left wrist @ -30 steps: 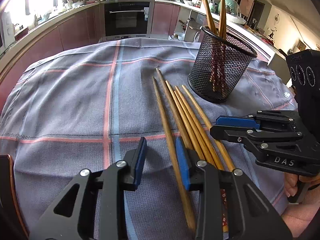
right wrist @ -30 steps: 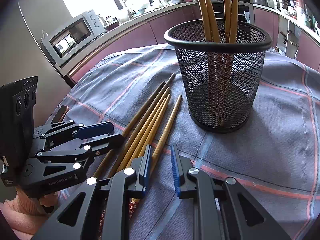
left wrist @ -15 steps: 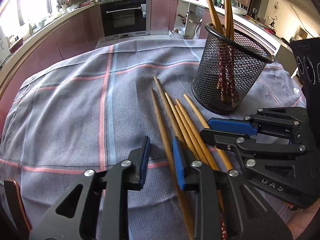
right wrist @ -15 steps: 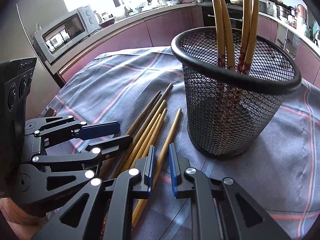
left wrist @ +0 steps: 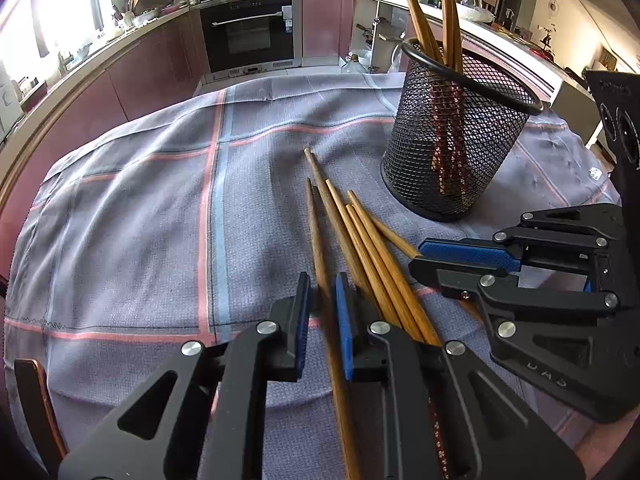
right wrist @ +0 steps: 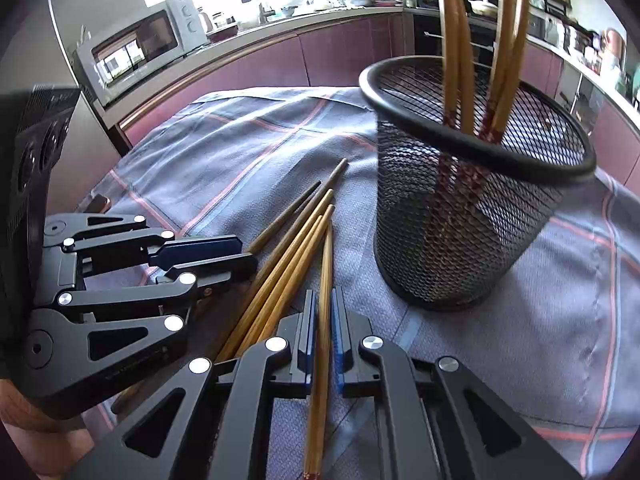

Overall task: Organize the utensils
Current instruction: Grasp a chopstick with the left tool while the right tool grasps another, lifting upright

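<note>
Several wooden chopsticks lie side by side on the checked cloth, left of a black mesh holder that has several chopsticks standing in it. My left gripper has its blue pads closed around the leftmost chopstick. My right gripper has its pads closed around the rightmost chopstick, just in front of the holder. The right gripper shows from the side in the left wrist view; the left gripper shows in the right wrist view.
The grey-blue cloth with pink and blue stripes covers the round table. A wooden chair back stands at the near left edge. Kitchen counters, an oven and a microwave lie beyond the table.
Both grippers have lowered onto the pile and their jaws have narrowed, each now closed around one chopstick. The holder looks nearer in both views.
</note>
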